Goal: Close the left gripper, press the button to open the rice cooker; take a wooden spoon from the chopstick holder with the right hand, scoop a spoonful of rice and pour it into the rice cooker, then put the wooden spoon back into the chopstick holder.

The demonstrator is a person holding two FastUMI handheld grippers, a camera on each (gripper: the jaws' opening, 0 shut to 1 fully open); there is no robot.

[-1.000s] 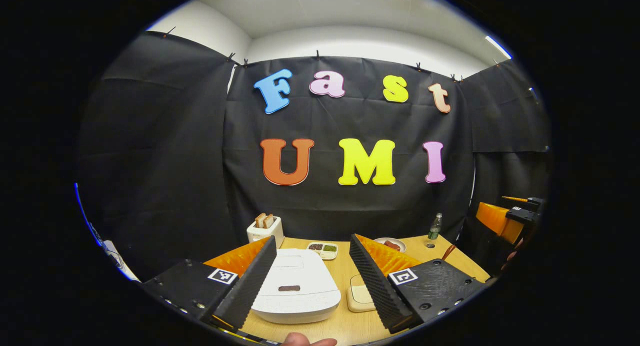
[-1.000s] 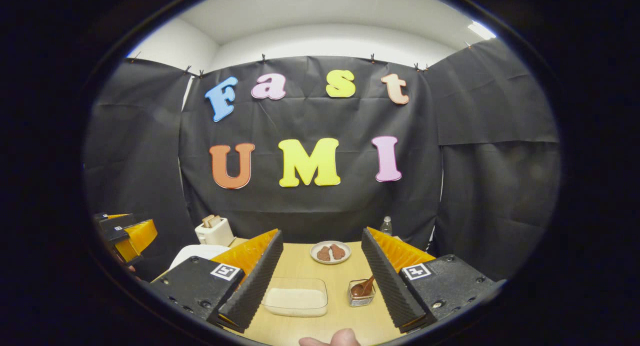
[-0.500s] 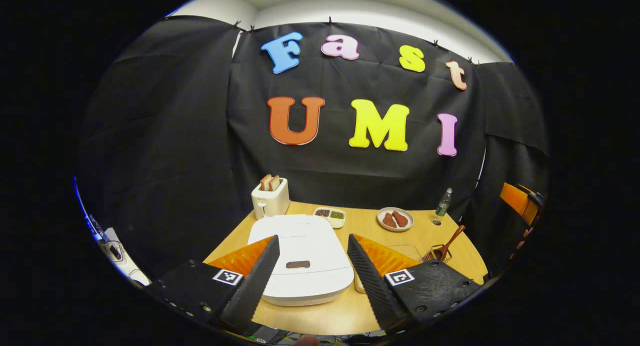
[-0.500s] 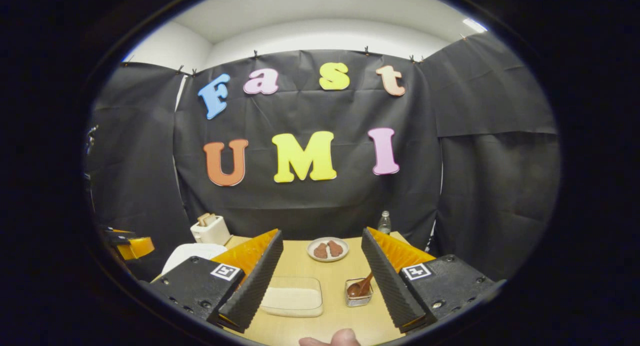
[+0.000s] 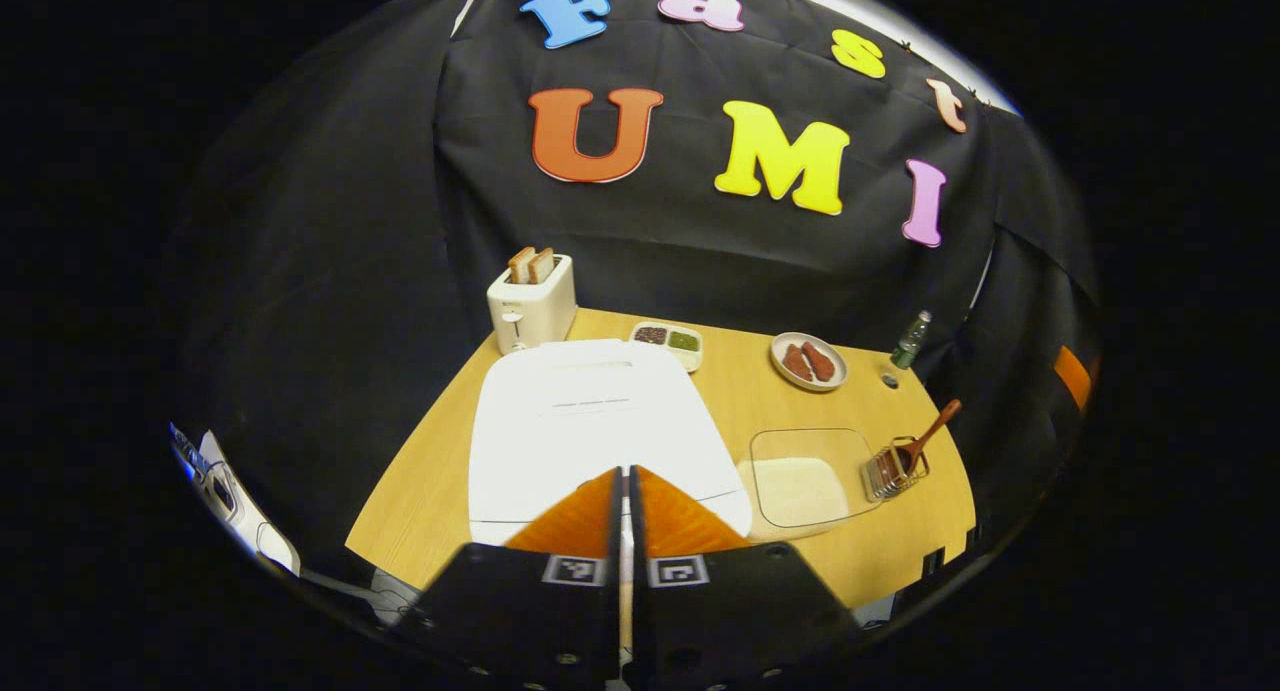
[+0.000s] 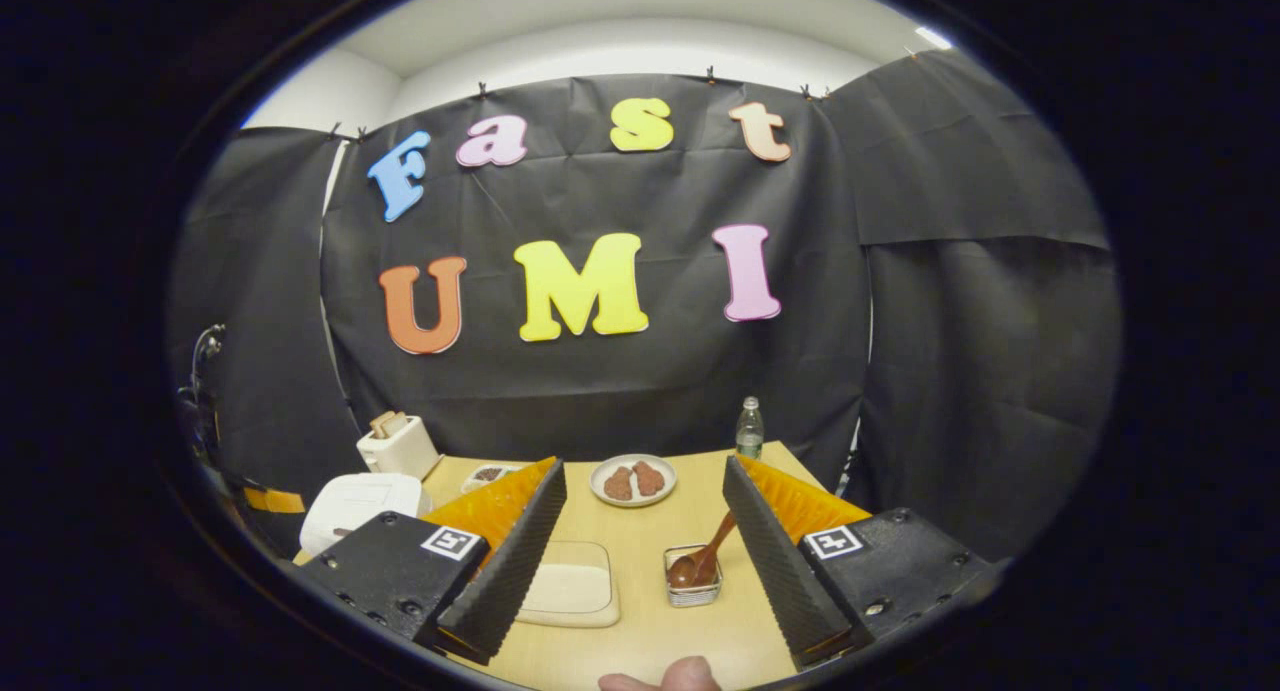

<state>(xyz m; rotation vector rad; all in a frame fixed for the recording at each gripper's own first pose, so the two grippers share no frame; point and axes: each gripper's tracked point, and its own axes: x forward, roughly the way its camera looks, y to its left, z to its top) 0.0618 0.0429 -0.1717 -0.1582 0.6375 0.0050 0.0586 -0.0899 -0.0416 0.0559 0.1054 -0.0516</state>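
The left gripper (image 5: 624, 491) is seen with its jaws clenched together on nothing, poised over the near edge of the cooker (image 5: 590, 421). The right gripper (image 6: 645, 541) is held released, jaws wide apart, above the table (image 6: 650, 631).

Progress, as judged from this: the first step — closing the left gripper — is done. The lid is seen lying flat, so the button press seems not yet to have opened it. Fetching the spoon, scooping, pouring and returning it are all left.

The cooker is the largest thing on the table: white, rounded, at the left side. Just to its right a clear tray of rice (image 5: 800, 476) is laid. Beside that a small wire holder (image 5: 893, 471) is set, and the wooden spoon (image 5: 925, 439) is leaned in it, handle tilted up and away, untouched.
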